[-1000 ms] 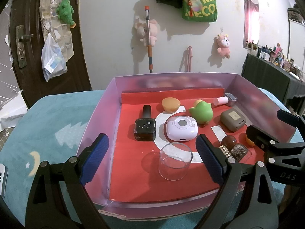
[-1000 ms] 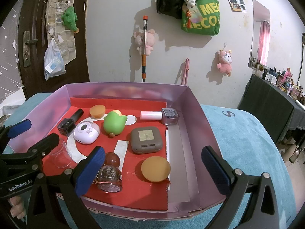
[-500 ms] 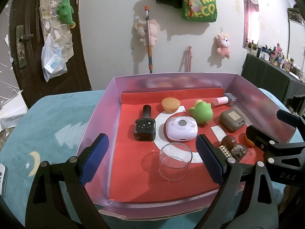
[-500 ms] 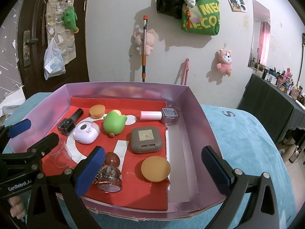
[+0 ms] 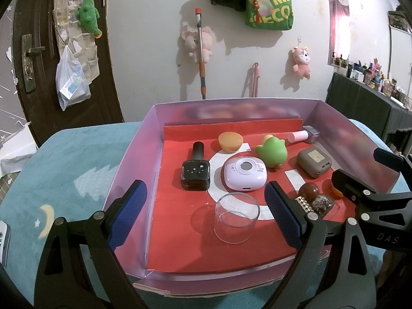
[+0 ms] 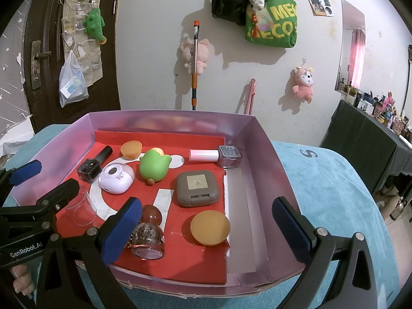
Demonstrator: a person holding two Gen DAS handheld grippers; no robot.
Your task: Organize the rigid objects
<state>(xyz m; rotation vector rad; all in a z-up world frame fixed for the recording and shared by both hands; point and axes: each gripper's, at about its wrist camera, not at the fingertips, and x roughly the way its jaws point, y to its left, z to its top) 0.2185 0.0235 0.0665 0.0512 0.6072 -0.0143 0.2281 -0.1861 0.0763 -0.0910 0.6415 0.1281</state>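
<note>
Both grippers hovered at the pink box's (image 5: 134,159) near edge — the left gripper (image 5: 206,213) wide open above a clear cup (image 5: 235,217), the right gripper (image 6: 206,229) wide open, empty, over an orange disc (image 6: 209,228) near the box's right wall.

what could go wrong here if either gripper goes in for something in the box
1. The clear glass cup stands upright right ahead of the open left gripper; being transparent, its rim is easy to misjudge, and a nudge might tip it.
2. The glitter bottle lies on its side beside the right gripper's left finger; a one-sided touch could roll it.
3. The white device, green toy and black bottle sit close together, so reaching for one may bump its neighbours.
</note>
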